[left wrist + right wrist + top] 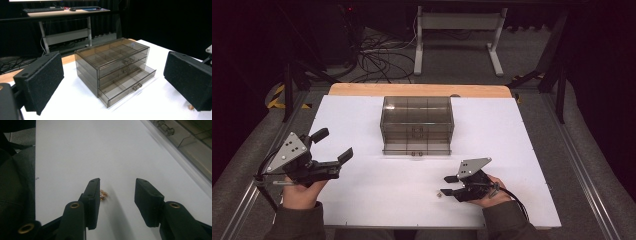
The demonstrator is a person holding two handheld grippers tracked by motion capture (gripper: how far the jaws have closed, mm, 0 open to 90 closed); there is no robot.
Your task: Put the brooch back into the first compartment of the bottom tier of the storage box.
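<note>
A smoky see-through box of three drawers (417,125) stands at the middle of the white table, its bottom drawer (130,83) pulled out. A small gold earring-like piece (103,194) lies on the table. My right gripper (118,181) is open and low over it, with the piece just inside its left jaw, touching or nearly so. In the high view that gripper (447,185) sits front right, the gold piece (438,193) at its tips. My left gripper (333,145) is held wide open at the front left, empty, facing the box (112,67).
The white mat (362,200) covers a wooden tabletop (362,90). The open drawer's front edge (195,145) runs close to the right gripper's far side. A white desk frame (457,30) and loose cables (382,60) lie on the floor beyond the table.
</note>
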